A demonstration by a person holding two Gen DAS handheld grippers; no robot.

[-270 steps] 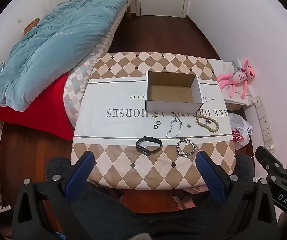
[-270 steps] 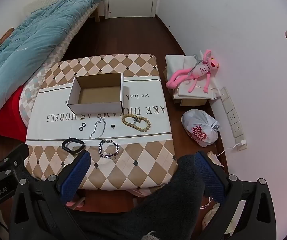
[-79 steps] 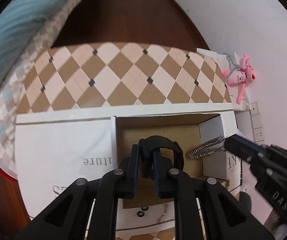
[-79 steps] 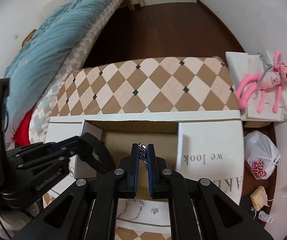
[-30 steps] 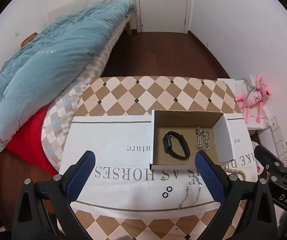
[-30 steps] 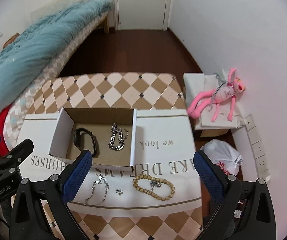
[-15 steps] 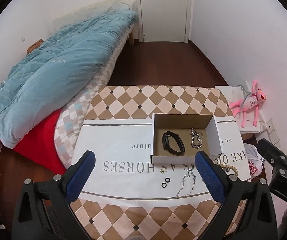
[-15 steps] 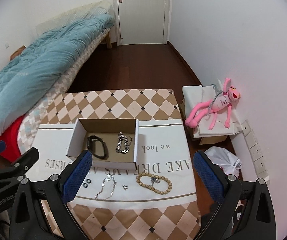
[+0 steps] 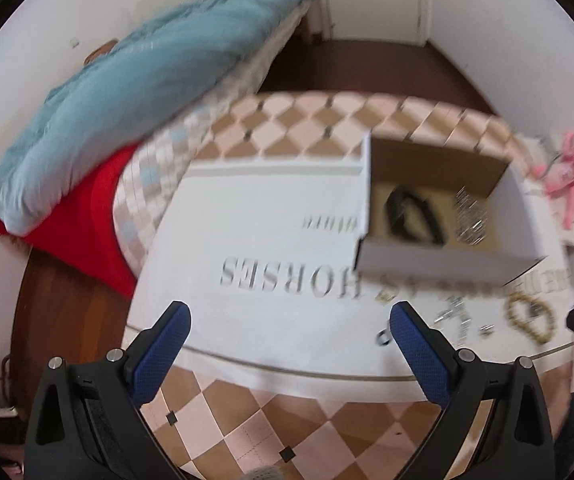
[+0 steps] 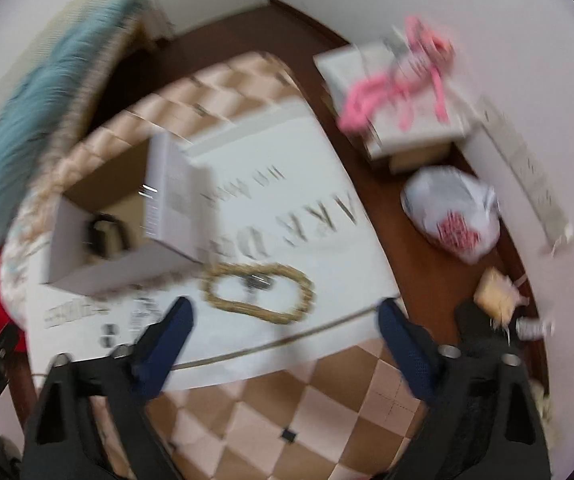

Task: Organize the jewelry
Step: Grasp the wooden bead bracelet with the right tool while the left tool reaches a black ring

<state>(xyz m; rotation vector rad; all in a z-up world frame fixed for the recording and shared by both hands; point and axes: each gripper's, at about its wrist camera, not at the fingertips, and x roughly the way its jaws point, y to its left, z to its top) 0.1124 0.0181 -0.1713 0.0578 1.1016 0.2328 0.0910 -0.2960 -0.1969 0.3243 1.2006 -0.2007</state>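
Both tools wide, L (image 9: 289,326), R (image 10: 283,320), bead bracelet (image 10: 258,293) nr box (image 9: 443,268)

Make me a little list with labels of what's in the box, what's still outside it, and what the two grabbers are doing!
In the box: a black band and a silver chain bracelet.
Outside the box: a wooden bead bracelet, a thin silver chain and some small pieces too blurry to name, all on the white cloth.
Left gripper: open, holding nothing, above the cloth.
Right gripper: open, holding nothing, nearest the bead bracelet.
Picture quality: blurry.
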